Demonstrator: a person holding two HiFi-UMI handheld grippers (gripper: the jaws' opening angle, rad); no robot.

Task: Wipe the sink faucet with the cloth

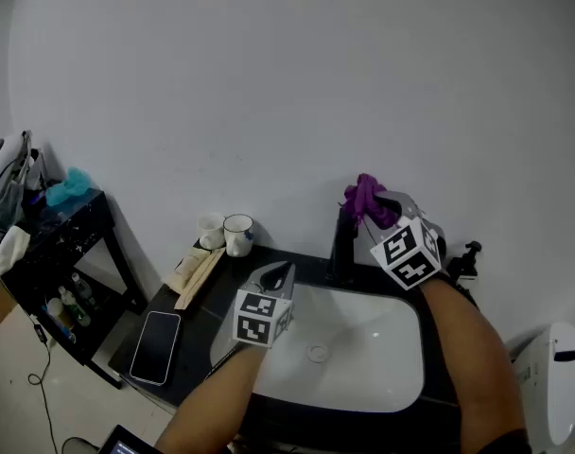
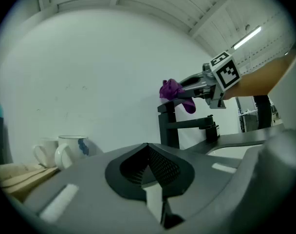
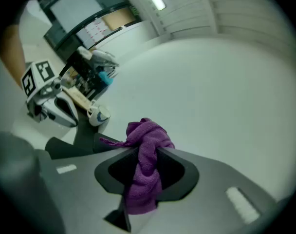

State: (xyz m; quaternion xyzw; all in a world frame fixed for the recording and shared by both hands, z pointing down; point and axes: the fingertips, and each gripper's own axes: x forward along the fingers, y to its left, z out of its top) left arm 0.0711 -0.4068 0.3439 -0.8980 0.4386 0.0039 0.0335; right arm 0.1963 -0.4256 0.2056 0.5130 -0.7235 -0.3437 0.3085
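Note:
A black faucet (image 1: 341, 246) stands at the back rim of the white sink (image 1: 382, 372). My right gripper (image 1: 371, 206) is shut on a purple cloth (image 1: 367, 198) and holds it on top of the faucet. In the right gripper view the cloth (image 3: 143, 165) hangs bunched between the jaws, with the faucet top (image 3: 84, 141) just beyond it. The left gripper view shows the faucet (image 2: 169, 126) with the cloth (image 2: 173, 90) on its top. My left gripper (image 1: 279, 275) hovers over the sink's left part, shut and empty, its jaws (image 2: 149, 149) meeting at the tips.
Two white mugs (image 1: 237, 235) and flat packets (image 1: 195, 269) sit on the dark counter at the left, with a phone (image 1: 156, 346) nearer the front. A black shelf (image 1: 70, 237) stands at far left. A black dispenser (image 1: 470, 256) is right of the faucet.

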